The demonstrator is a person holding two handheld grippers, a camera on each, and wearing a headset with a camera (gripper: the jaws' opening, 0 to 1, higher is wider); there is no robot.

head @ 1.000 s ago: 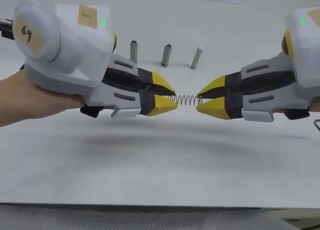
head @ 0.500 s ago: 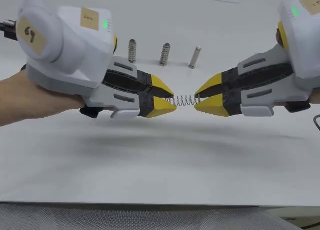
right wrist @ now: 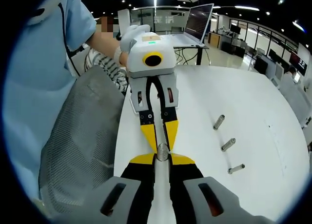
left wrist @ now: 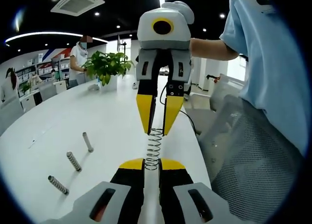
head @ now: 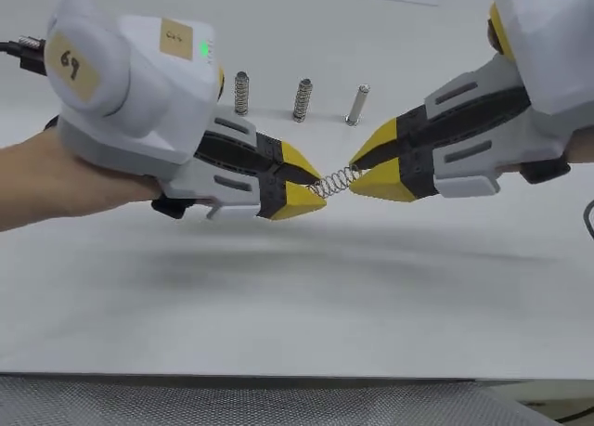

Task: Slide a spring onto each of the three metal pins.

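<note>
I hold a small coiled wire spring (head: 336, 179) between left gripper (head: 314, 180) and right gripper (head: 357, 173), above the flat white table (head: 297, 287). Behind it, a row: left metal pin (head: 241, 76) and middle metal pin (head: 305, 83) inside springs (head: 302, 103), then right metal pin (head: 357, 105).

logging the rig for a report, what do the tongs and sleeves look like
The left tongs and right tongs have white housings, grey-and-black shanks and yellow tips. Left one: green light, tan stickers, one reading 69, black cable. Short light-blue sleeve.
</note>
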